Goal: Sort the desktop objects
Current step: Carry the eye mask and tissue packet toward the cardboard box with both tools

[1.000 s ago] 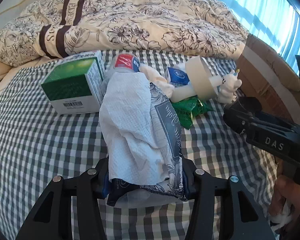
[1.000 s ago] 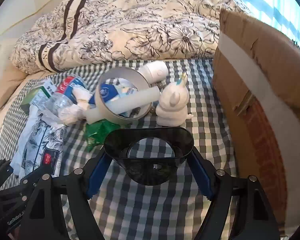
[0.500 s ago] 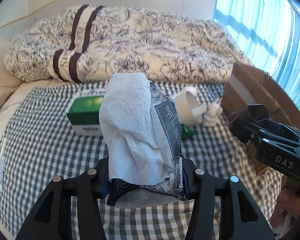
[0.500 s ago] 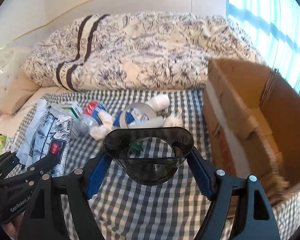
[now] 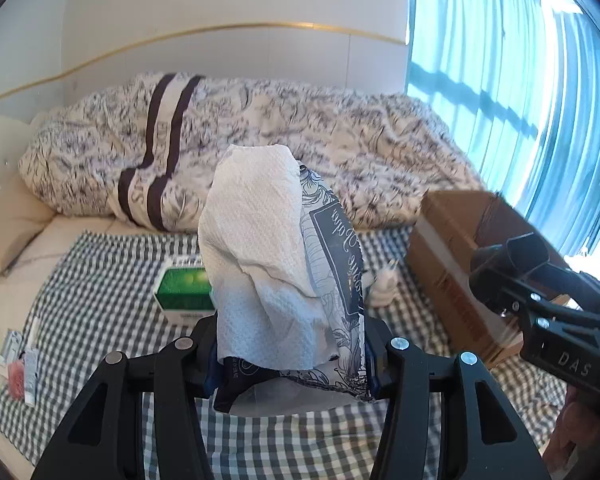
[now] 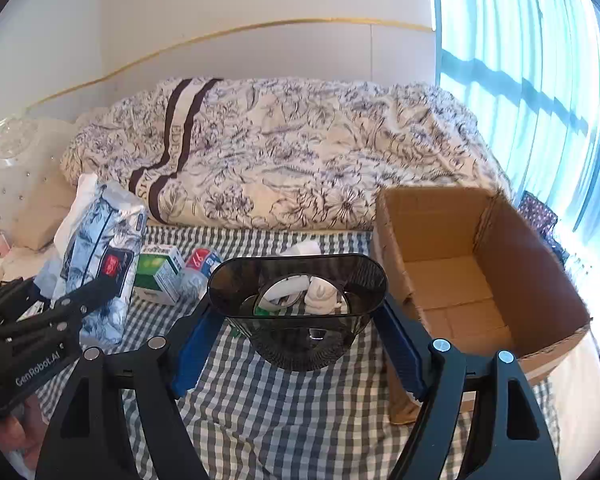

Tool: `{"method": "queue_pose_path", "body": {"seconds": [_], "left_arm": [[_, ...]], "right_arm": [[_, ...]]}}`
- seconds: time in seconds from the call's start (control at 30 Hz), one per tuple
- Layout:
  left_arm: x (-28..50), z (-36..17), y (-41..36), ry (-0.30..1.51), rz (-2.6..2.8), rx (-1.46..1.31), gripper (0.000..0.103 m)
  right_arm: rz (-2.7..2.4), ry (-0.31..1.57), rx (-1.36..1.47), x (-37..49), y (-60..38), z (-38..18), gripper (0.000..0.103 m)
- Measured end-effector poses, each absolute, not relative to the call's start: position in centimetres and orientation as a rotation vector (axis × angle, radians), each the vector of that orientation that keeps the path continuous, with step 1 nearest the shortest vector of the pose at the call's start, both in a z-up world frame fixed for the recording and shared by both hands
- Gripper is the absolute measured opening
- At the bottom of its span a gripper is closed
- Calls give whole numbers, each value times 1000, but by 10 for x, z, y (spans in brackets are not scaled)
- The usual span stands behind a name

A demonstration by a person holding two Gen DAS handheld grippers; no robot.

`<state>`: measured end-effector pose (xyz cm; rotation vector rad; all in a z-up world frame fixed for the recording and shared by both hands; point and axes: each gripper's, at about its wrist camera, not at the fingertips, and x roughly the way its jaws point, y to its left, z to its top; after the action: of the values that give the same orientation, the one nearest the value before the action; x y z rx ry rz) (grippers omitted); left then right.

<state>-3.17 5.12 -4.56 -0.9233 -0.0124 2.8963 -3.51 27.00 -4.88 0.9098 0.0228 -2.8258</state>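
The bed (image 6: pixel 300 392) under me is spread with a grey-and-white checked cloth, and a cream floral duvet (image 6: pixel 300 152) with two brown stripes is heaped along its far side. At the right edge of the cloth stands an open cardboard box (image 6: pixel 540 280); I see only its bare brown floor and walls inside.

My left gripper (image 5: pixel 292 352) is clenched on a tissue pack (image 5: pixel 332 256), lifted above the cloth. The pack is soft plastic printed with dark-lined flowers and a dark label in script, and a white embossed tissue sticks up out of its top, drooping over the front. From the right wrist view it hangs at the left, above the cloth.

My right gripper (image 6: pixel 298 328) grasps a black mesh holder (image 6: pixel 296 280), oval-rimmed and see-through, raised just beside the box's near-left corner; I can make out nothing inside it.

Left on the cloth lie a green-and-white carton (image 6: pixel 158 276), a crumpled clear bottle (image 6: pixel 198 268) with a red-and-blue label just beside it, and a small white figurine (image 5: pixel 384 292), seen through the mesh in the right view. A few small packets (image 5: pixel 16 352) sit at the cloth's left edge.
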Motion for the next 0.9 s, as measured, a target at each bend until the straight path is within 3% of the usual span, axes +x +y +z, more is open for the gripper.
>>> {"method": "queue_pose_path", "body": {"seconds": [0.9], "left_arm": [[-20, 45, 140, 44, 2859, -681, 53]], "right_arm": [[-2983, -12, 680, -1, 364, 41, 76]]}}
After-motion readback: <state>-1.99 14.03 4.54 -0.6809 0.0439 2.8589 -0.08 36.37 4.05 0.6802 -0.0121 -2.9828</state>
